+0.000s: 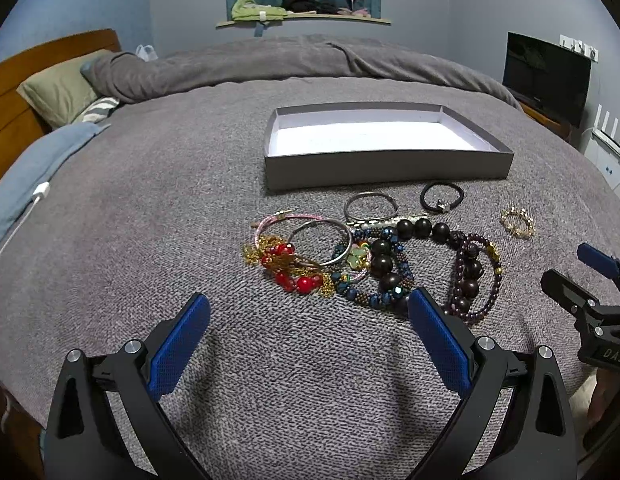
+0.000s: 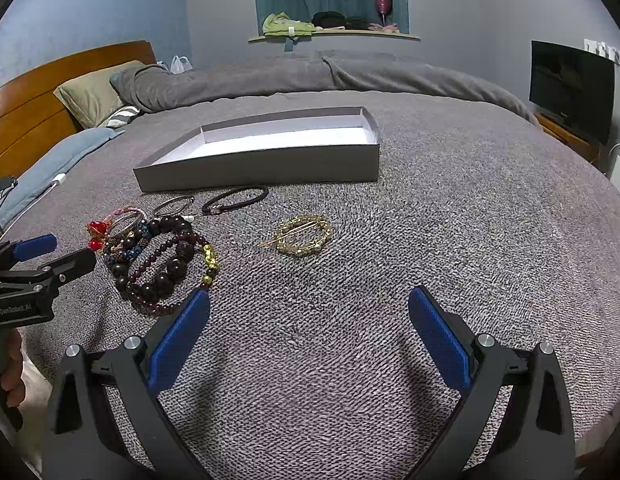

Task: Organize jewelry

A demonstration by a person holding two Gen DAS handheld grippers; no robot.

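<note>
The left gripper [image 1: 310, 344] hovers low over the grey bedspread [image 1: 149, 220] with its jaws spread wide and nothing between them; the right gripper [image 2: 310, 344] hangs beside it, equally wide and empty. Nothing has gone into the box [image 1: 390, 168] yet, so this looks like the very start: picking the first piece.

From the left, the jewelry lies in a tangled heap just in front of the box: a red bead bracelet [image 1: 293, 276] with gold chain, a pink cord bracelet [image 1: 285, 218], two silver bangles [image 1: 322, 240] [image 1: 370, 206], a blue bead bracelet [image 1: 374, 292], one string of big dark beads [image 1: 390, 264], and a purple bead bracelet [image 1: 476, 280] with gold beads. Behind these sits one black hair tie [image 1: 442, 198], and apart to the right one gold brooch [image 2: 303, 234]. The pile overlaps too much to be sure of the count.

The brooch, lying alone, seems the easiest first pick for the right gripper: descend over it, close on its rim, and carry it to the box. The heap will likely need pieces teased apart one at a time.
</note>
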